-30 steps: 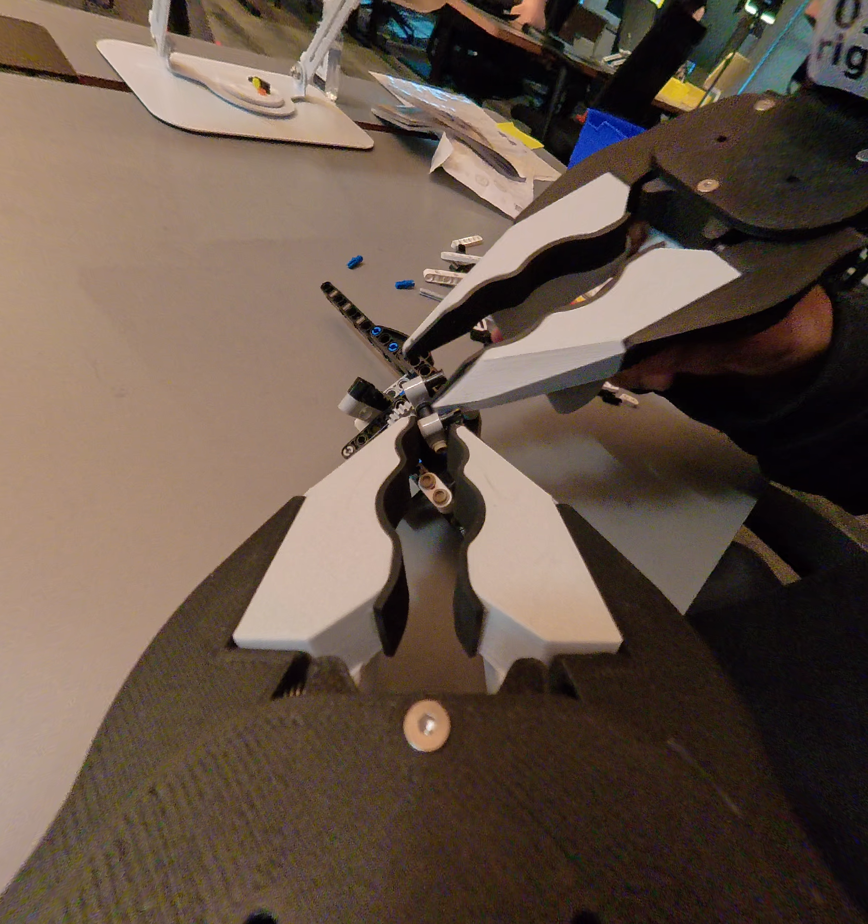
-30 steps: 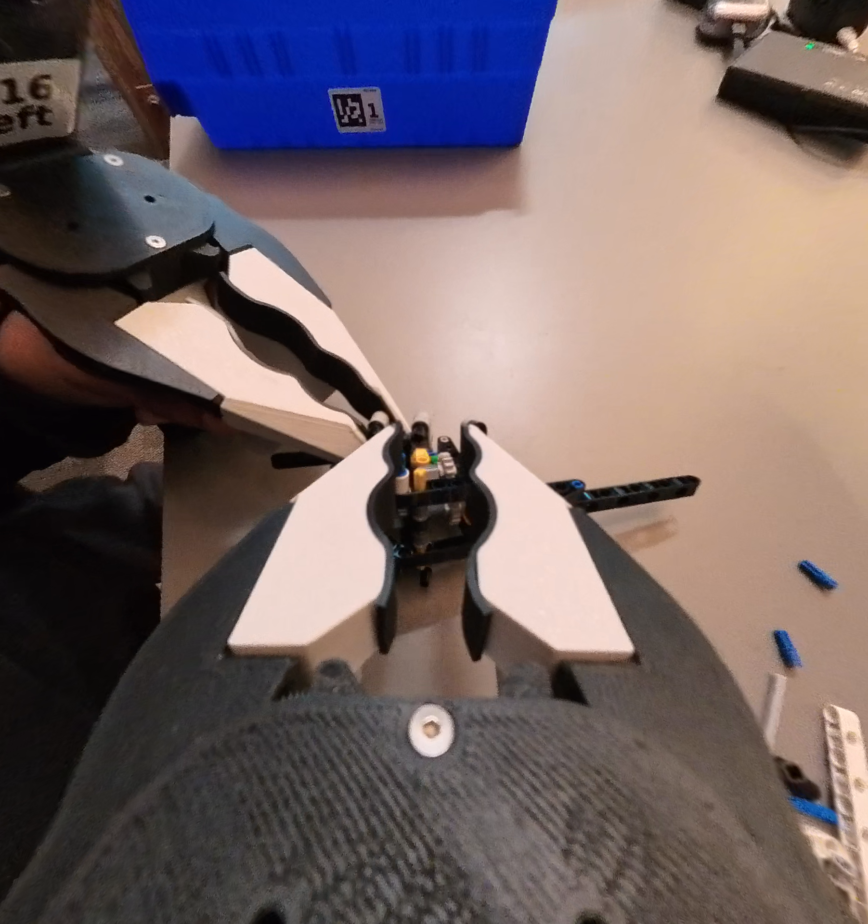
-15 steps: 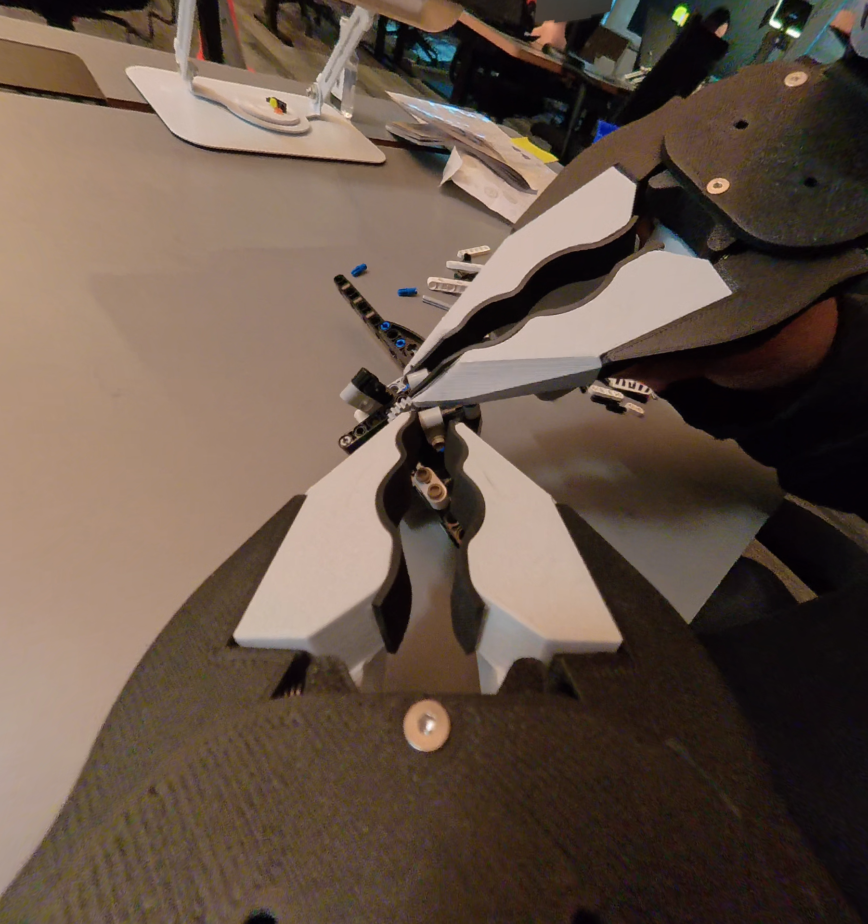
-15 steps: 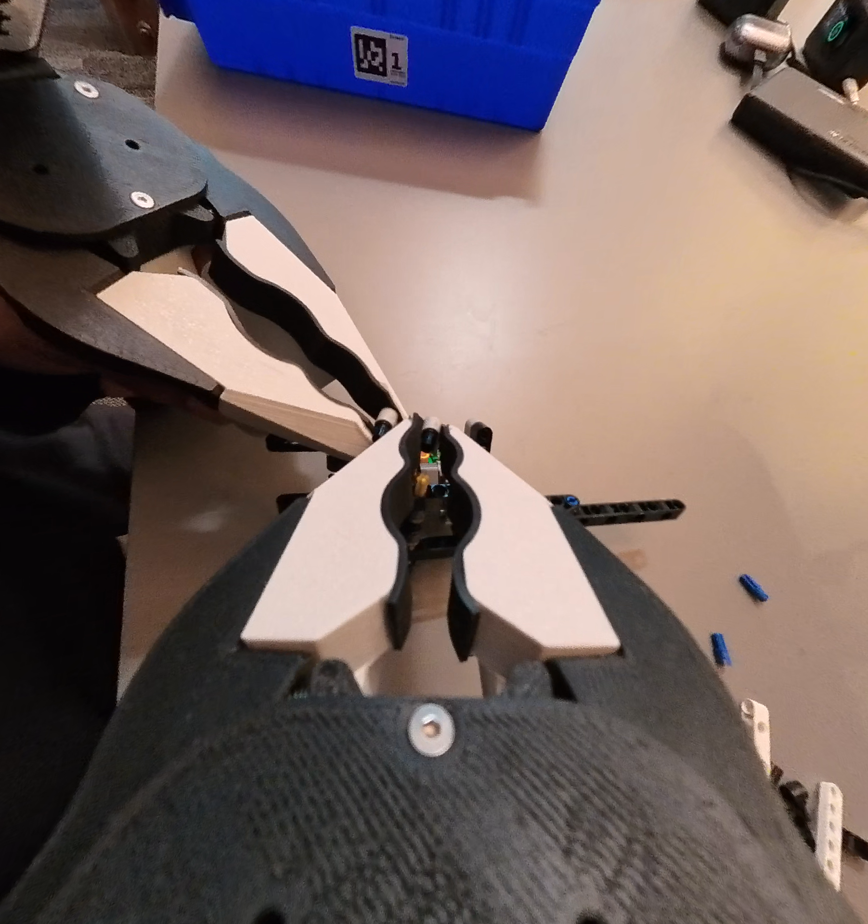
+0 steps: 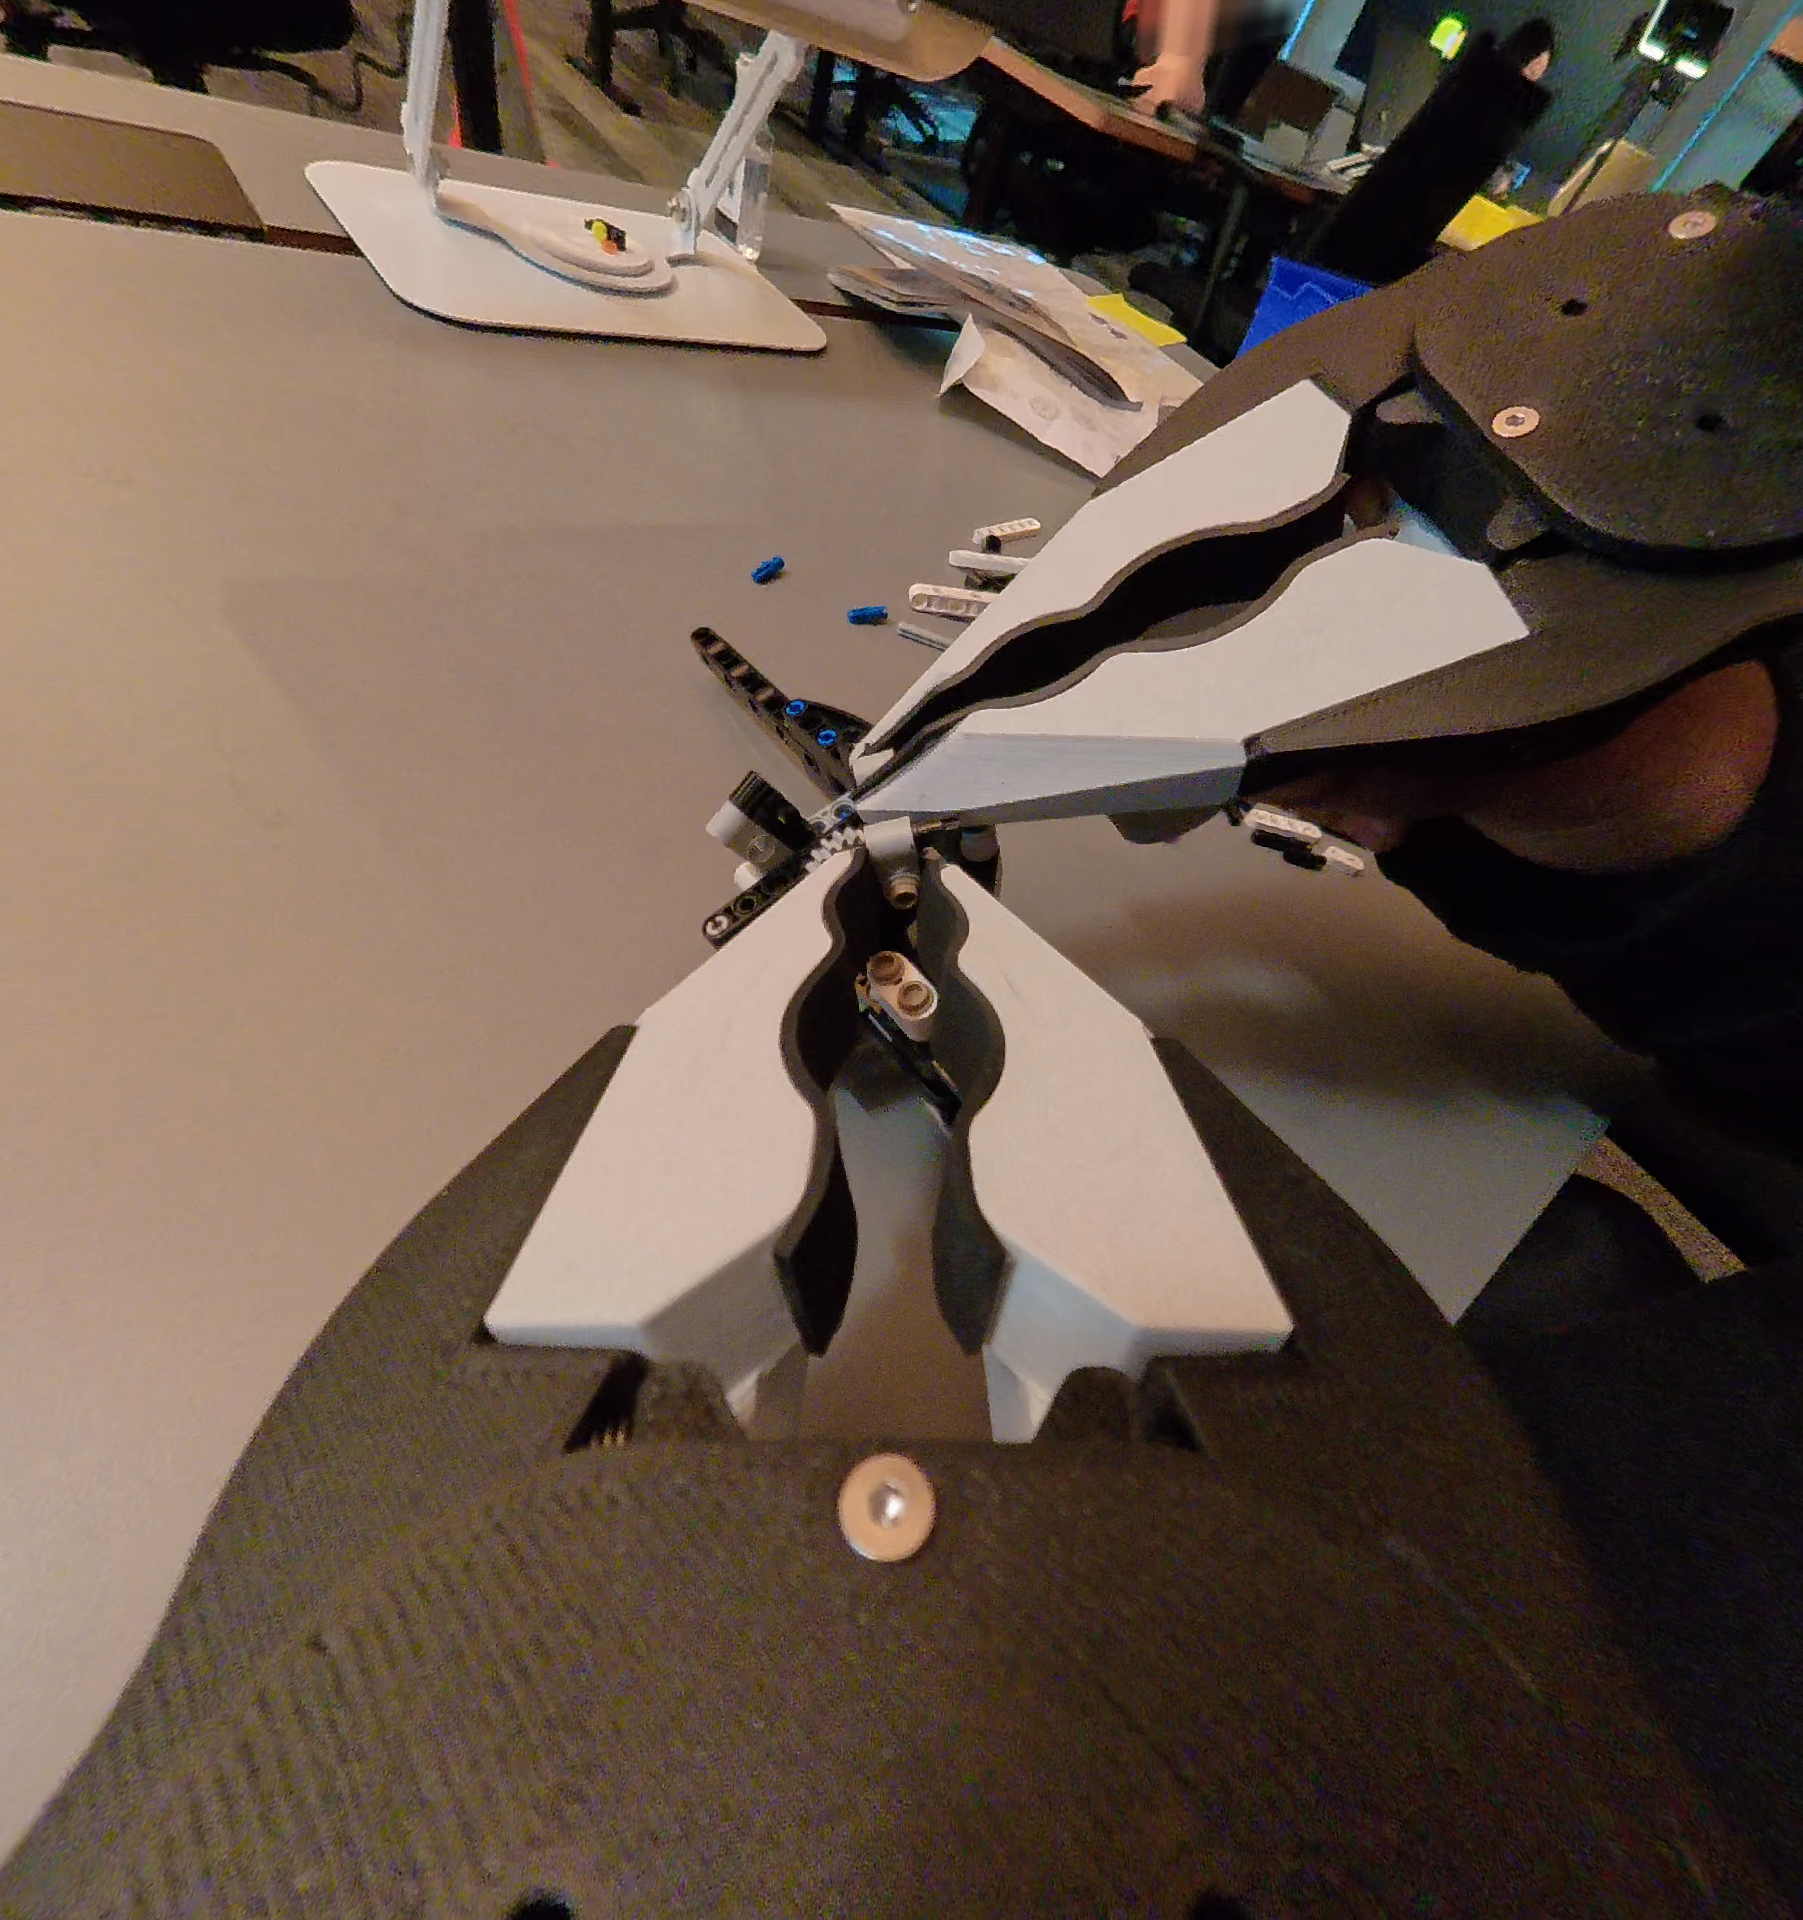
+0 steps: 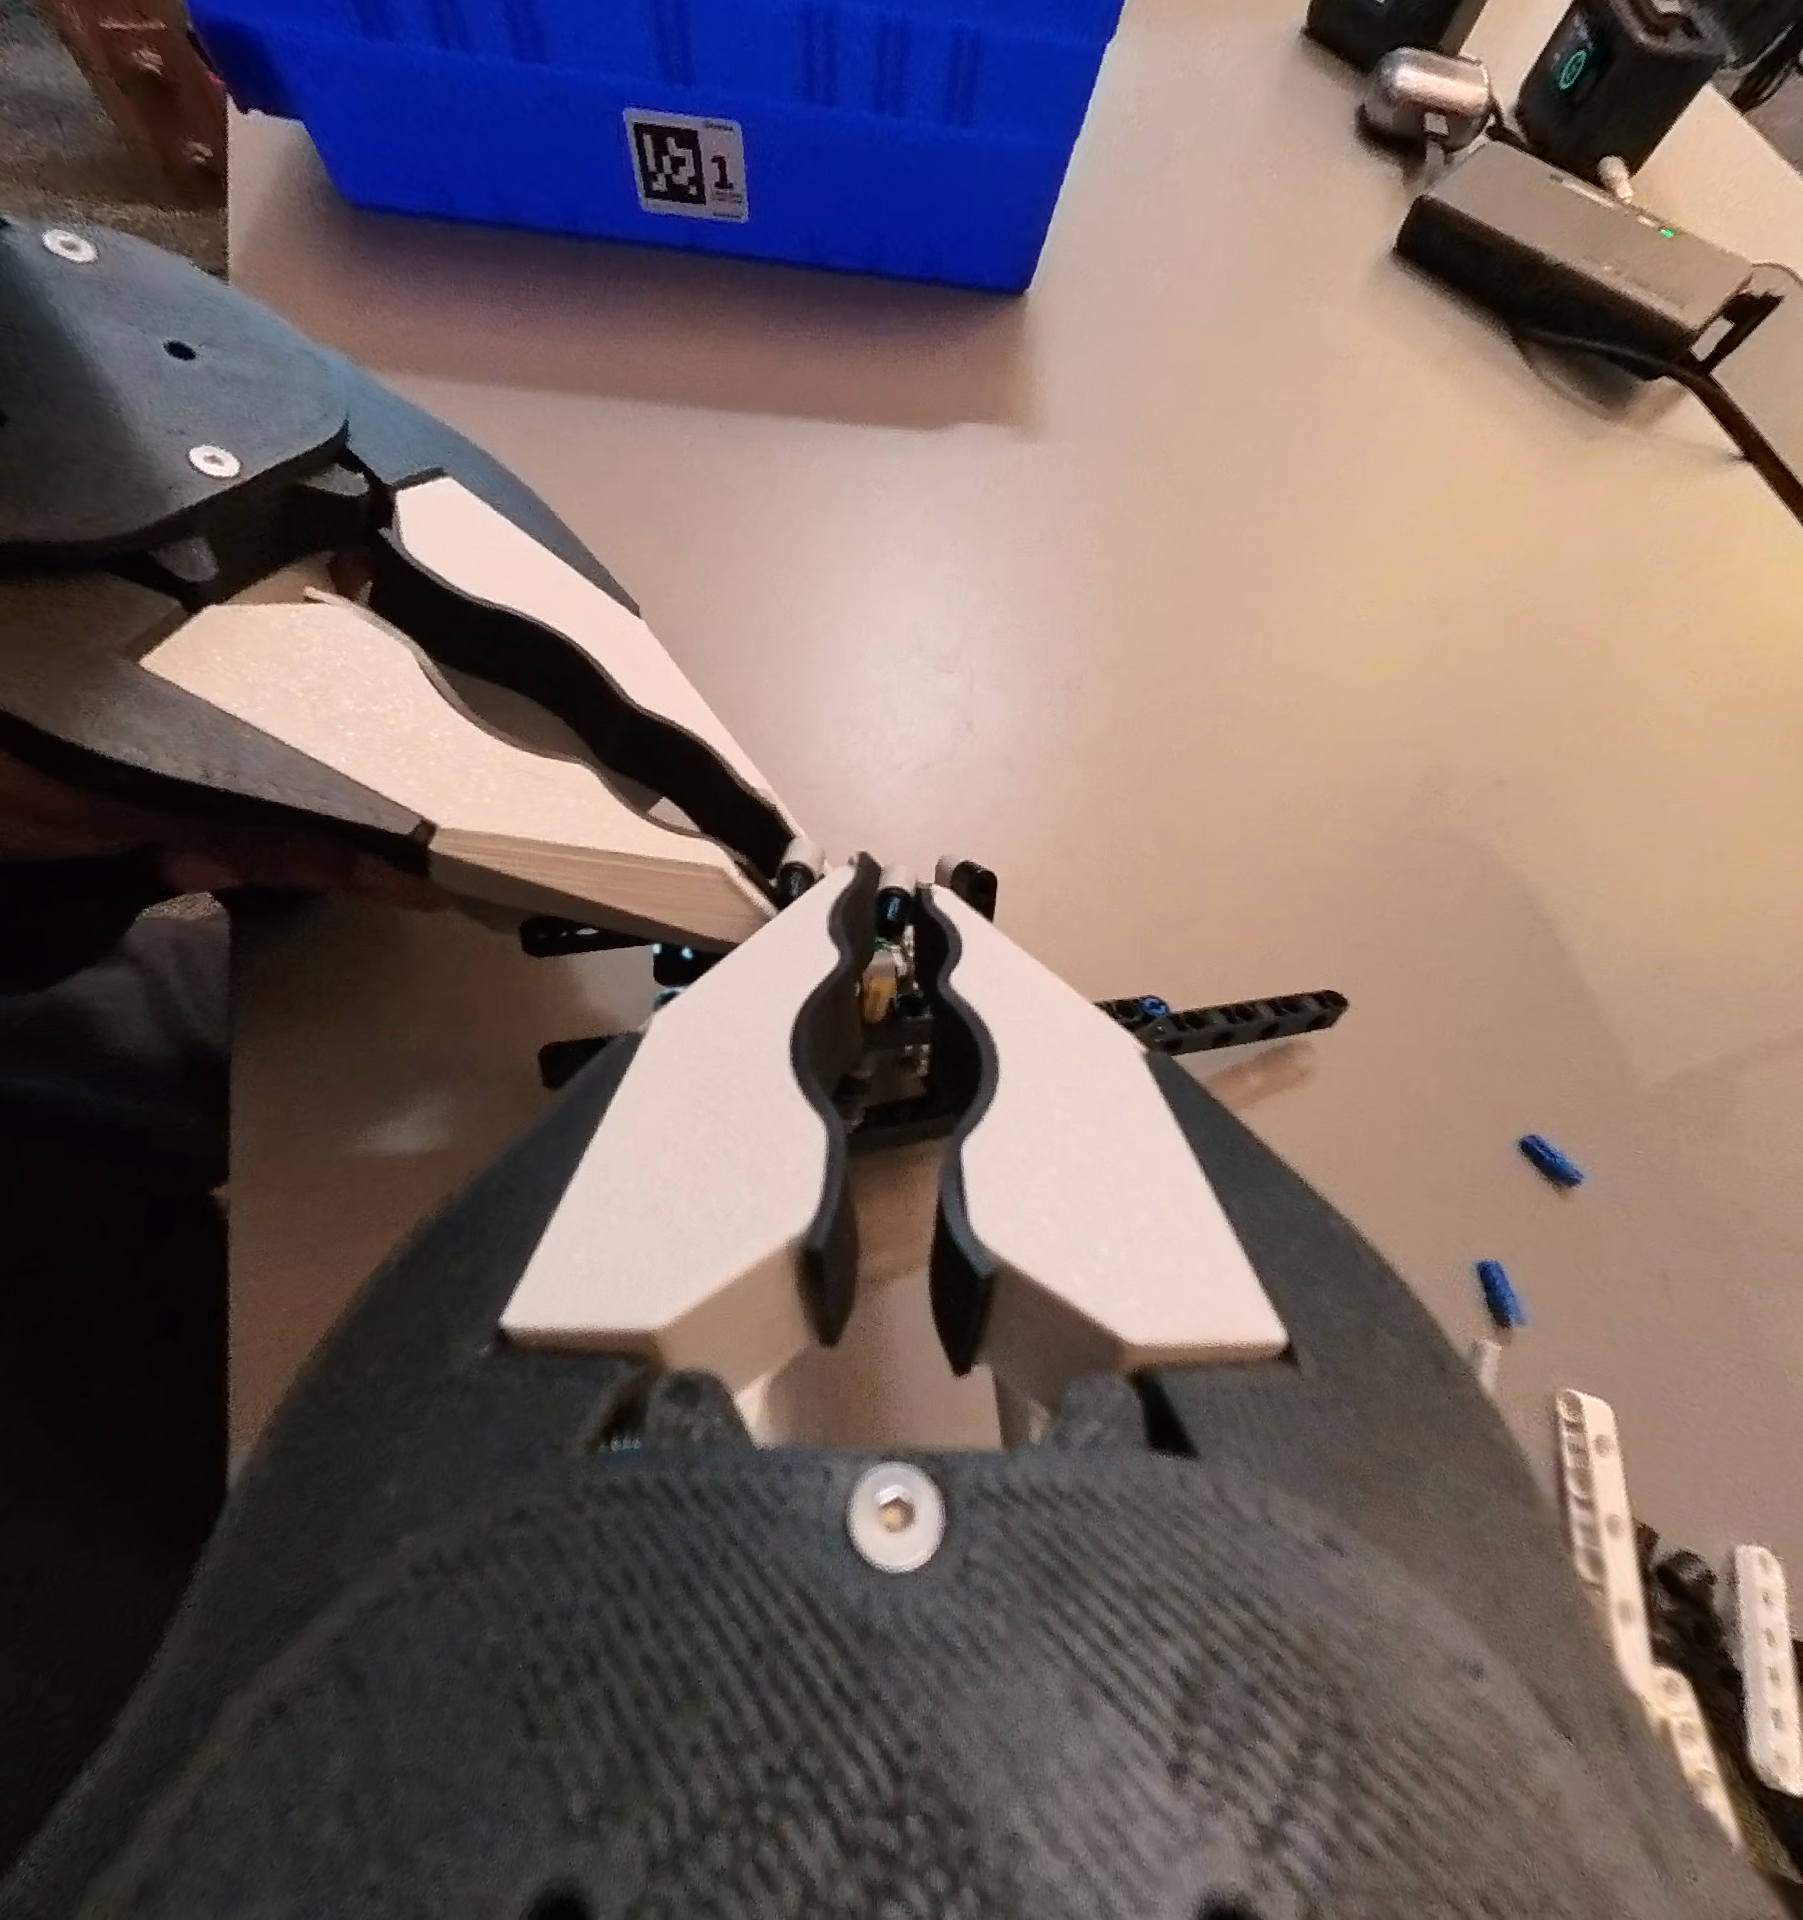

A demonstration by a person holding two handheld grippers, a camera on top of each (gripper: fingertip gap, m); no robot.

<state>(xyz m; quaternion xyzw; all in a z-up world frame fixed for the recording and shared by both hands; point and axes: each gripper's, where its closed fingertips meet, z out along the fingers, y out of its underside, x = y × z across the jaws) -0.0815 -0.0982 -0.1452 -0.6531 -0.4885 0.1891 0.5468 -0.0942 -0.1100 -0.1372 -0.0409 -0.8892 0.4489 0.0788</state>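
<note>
— Grey tabletop [image 5: 253,727] all round, an office dim behind it. What sits at the middle?

— One small build of black beams and grey-and-white connectors [image 5: 772,831], resting on the table just ahead of me. My left gripper [image 5: 892,862] is closed on a light grey connector piece [image 5: 897,847] at its near end; the pads press it from both sides, so the build stays put, as I judge it.

— And your other tool?

— My right gripper [image 6: 892,883] comes in from the opposite side and is pinched nearly shut on a short black peg with a white tip [image 6: 892,894] that sticks up from the same build. The two pairs of fingertips almost touch over it. One hand steadies, the other works the peg; that is my reading of why they cross so tightly.

— What lies around?

— A long black beam with blue pins [image 6: 1229,1023] juts out from the build along the table. Beyond it lie loose blue pins [image 5: 767,568] and a few white beams [image 5: 954,597], near enough to reach. In the right wrist view more white beams [image 6: 1593,1527] lie close to my hand. Farther off stand a blue bin [image 6: 668,104] with a printed tag, a dark power brick [image 6: 1572,265], a white stand base [image 5: 564,281] and some papers [image 5: 1011,301].
</note>
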